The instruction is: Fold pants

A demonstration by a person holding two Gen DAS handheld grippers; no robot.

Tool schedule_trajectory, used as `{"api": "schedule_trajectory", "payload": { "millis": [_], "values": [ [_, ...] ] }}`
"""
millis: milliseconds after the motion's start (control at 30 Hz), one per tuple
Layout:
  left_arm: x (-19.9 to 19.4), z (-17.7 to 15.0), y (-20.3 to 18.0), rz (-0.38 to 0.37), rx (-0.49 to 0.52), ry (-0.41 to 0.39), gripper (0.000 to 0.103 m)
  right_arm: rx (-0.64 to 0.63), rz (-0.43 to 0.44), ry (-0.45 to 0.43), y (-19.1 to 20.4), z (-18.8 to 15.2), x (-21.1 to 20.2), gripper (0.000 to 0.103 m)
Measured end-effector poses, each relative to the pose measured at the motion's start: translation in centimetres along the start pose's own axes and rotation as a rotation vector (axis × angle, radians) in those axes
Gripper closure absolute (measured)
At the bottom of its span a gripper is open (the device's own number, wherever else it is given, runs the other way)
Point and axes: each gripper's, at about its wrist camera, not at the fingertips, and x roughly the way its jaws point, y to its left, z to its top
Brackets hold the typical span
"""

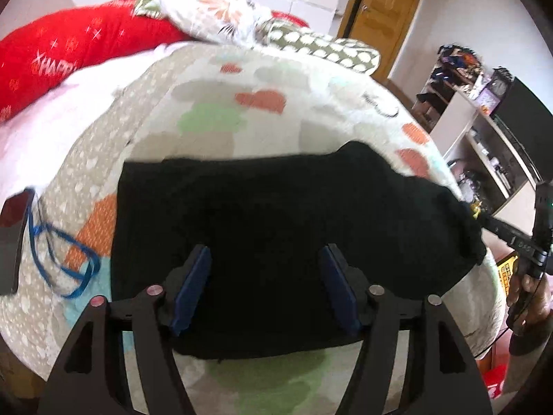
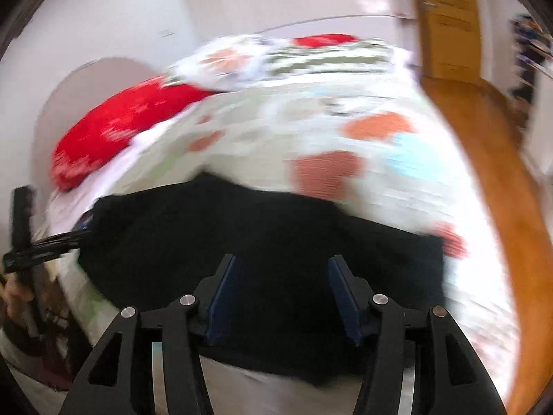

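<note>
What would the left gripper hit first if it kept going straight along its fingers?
Most likely the black pants: the open left gripper points down at the folded cloth on the bed, nothing between. How far off is unclear.

Black left tongs (image 1: pixel 266 288) with dark blue pads (image 1: pixel 193 290) on two fingers, open triangular cut-outs in the linkage arms, round silver pivot screws, two tinted pink. Same black build on right tongs (image 2: pixel 285 297): blue pads (image 2: pixel 345 301), silver screw heads. Thin black cable beside the hand (image 1: pixel 528 297) on the far grip.
</note>
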Motion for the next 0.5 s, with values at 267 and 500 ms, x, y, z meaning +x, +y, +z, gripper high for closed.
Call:
{"api": "schedule_trajectory", "payload": {
  "millis": [267,500],
  "values": [
    [1.7,0.5,-2.5,-0.057,0.021,0.038,0.034,0.133,-0.037,0.064,-4.7,-2.3,1.4,0.052],
    [2.3,0.2,-2.6,-0.054,0.018,0.062,0.034,0.113,-0.018,0.072,-4.3,-2.6,1.7,0.073]
  ]
}}
